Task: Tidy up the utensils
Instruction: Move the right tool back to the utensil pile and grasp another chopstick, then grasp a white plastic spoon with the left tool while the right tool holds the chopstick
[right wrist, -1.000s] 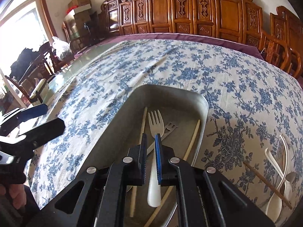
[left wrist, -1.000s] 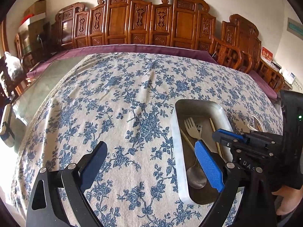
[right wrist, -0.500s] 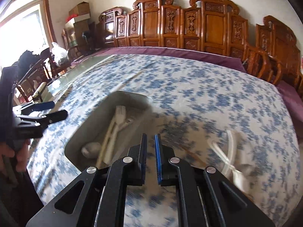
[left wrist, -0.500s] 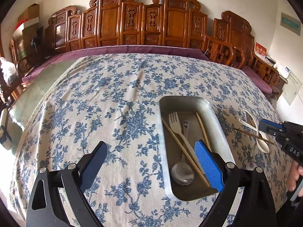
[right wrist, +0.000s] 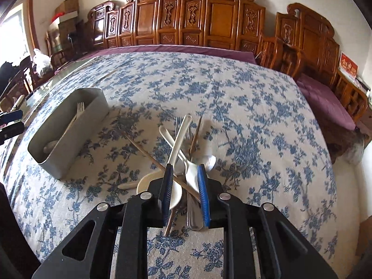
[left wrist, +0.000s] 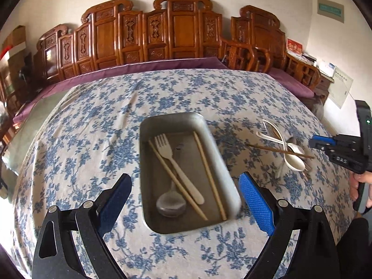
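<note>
We saw crossed white and metal utensils [right wrist: 183, 148] partly hidden behind our right hand-held gripper [right wrist: 184, 187], its jaws opening, gripping nothing; our left hand-held gripper [left wrist: 186, 200] gaped over the tray [left wrist: 218, 162].

both grippers: left gripper [left wrist: 184, 200], right gripper [right wrist: 184, 193], black triangular-cutout frames, silver screws, blue knurled pads; right body has green led, "das" marking.

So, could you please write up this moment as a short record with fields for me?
surface: table under a blue floral cloth
tray: metal, holds a white fork, a metal spoon and two chopsticks
loose pile: white spoons, metal cutlery and chopsticks crossed on the cloth, beside the tray
left gripper: jaws wide, above the tray's near end, empty
right gripper: jaws opening over the pile, nothing gripped yet
</note>
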Demonstrator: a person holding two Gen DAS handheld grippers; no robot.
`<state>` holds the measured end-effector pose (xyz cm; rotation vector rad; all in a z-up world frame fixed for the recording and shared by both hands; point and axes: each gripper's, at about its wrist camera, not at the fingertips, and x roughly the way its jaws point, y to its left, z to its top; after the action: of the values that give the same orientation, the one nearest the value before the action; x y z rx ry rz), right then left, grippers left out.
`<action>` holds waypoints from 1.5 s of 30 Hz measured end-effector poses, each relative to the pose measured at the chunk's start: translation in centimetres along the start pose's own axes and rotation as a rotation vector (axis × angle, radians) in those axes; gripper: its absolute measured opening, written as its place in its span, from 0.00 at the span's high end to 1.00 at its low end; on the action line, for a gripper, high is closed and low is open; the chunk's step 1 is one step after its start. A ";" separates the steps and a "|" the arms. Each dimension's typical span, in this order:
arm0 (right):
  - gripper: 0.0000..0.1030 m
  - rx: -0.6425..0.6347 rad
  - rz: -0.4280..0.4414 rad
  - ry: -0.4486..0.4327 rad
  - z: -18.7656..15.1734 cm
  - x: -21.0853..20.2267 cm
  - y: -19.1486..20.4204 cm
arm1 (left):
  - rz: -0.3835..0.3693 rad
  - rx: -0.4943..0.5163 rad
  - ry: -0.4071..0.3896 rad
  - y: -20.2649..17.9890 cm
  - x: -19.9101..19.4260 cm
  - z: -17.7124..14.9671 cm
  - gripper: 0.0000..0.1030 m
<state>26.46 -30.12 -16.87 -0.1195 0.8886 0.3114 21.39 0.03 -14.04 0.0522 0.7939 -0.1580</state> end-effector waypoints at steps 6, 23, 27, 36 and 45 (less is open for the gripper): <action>0.77 -0.025 0.029 0.027 -0.8 2.3 0.6 | -0.025 0.039 0.017 -2.3 0.3 -0.6 0.13; 0.94 -0.096 0.094 0.089 -0.6 5.0 1.0 | -0.017 0.126 0.047 -6.6 0.7 -2.1 0.13; 0.94 -0.098 0.138 0.054 -0.6 3.9 0.8 | -0.001 0.146 0.068 -8.0 1.3 -2.2 0.13; 0.94 0.025 0.136 -0.025 -0.4 1.5 -2.9 | -0.048 0.141 0.105 -12.7 3.7 -0.1 0.13; 0.94 0.076 0.112 -0.017 -0.7 1.9 -5.4 | -0.109 0.102 0.189 -16.2 8.8 1.8 0.13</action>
<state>28.79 -35.01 -18.90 0.0035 0.8904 0.3820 26.13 -17.22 -18.88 0.1215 0.9772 -0.3000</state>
